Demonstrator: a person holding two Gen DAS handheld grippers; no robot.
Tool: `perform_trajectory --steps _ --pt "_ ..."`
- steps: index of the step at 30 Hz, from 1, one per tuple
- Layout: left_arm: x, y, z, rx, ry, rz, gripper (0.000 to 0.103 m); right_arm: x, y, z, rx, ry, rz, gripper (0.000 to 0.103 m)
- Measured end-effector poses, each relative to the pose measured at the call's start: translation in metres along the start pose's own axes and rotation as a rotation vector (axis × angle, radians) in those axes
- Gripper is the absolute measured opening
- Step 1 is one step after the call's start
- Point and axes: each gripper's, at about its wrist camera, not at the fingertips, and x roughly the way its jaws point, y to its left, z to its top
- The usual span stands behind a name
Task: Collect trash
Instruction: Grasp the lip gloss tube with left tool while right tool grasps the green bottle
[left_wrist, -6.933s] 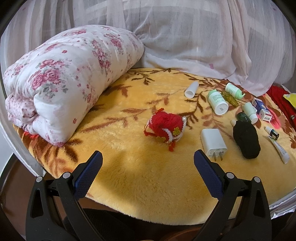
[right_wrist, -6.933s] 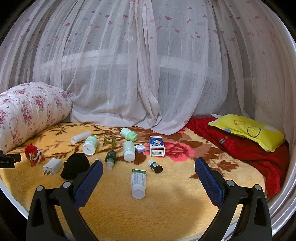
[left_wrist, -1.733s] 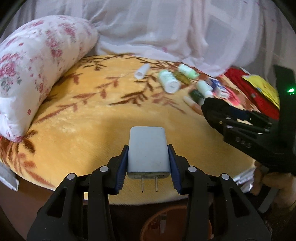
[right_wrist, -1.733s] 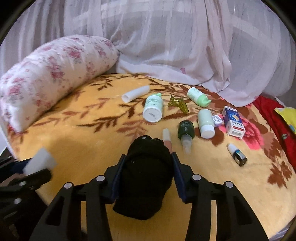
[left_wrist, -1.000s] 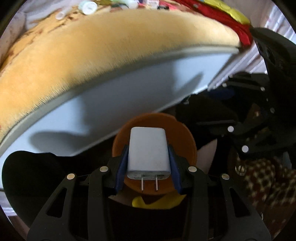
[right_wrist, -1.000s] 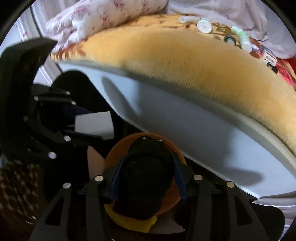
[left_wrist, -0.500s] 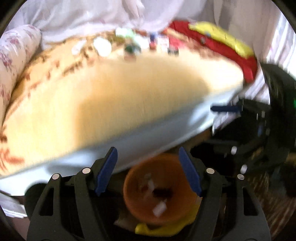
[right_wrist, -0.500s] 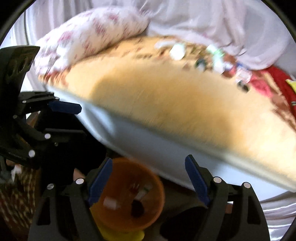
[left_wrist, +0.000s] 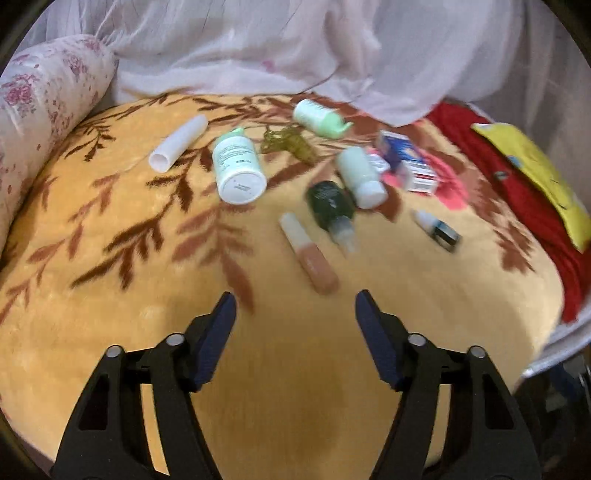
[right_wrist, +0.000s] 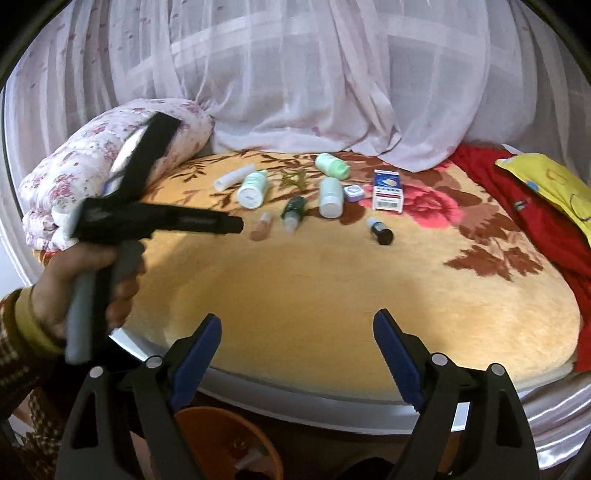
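Note:
Trash lies on the yellow floral blanket: a pink tube, a dark green bottle, a large white bottle, a white tube, a pale green bottle, a white bottle, a blue and red box and a small dropper. My left gripper is open and empty, just short of the pink tube. My right gripper is open and empty above the bed's front edge. The orange bin stands below it on the floor.
A rolled floral quilt lies at the left. A red cloth and a yellow pillow lie at the right. White curtains hang behind. The left hand-held gripper's body shows in the right wrist view.
Both grippers held things over the orange bin, a white charger and a black bundle, then opened and let them go. Both have since swung back up over the bed.

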Motion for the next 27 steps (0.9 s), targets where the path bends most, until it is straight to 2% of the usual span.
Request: perform_trajectory --steps 10,11,12,13,14,15,21,27 --pt "0.052 -0.005 0.024 -0.042 0.049 0.065 0.061 0.01 -0.019 -0.005 0.04 0.009 -0.003 0.083" --pt "0.057 -0.005 0.026 -0.044 0.065 0.076 0.057 0.011 -0.02 -0.005 0.04 0.008 -0.003 0.083" --pt "0.061 -0.005 0.028 -0.043 0.084 0.086 0.049 0.012 -0.02 -0.004 0.04 0.007 -0.002 0.083" --pt "0.063 -0.004 0.029 -0.042 0.088 0.088 0.033 0.012 -0.019 -0.003 0.04 0.006 -0.003 0.083" --pt "0.064 -0.003 0.03 -0.044 0.086 0.088 0.021 0.013 -0.017 -0.001 0.037 0.002 -0.005 0.083" --pt "0.063 -0.001 0.03 -0.048 0.083 0.084 0.018 0.013 -0.017 0.0 0.033 -0.001 -0.006 0.083" --pt "0.03 0.015 0.015 -0.053 0.016 0.082 0.018 0.025 -0.001 0.029 -0.02 -0.032 0.001 0.083" --pt "-0.012 0.035 -0.017 -0.033 -0.03 0.075 0.018 0.071 0.011 0.079 -0.034 -0.032 0.001 0.083"
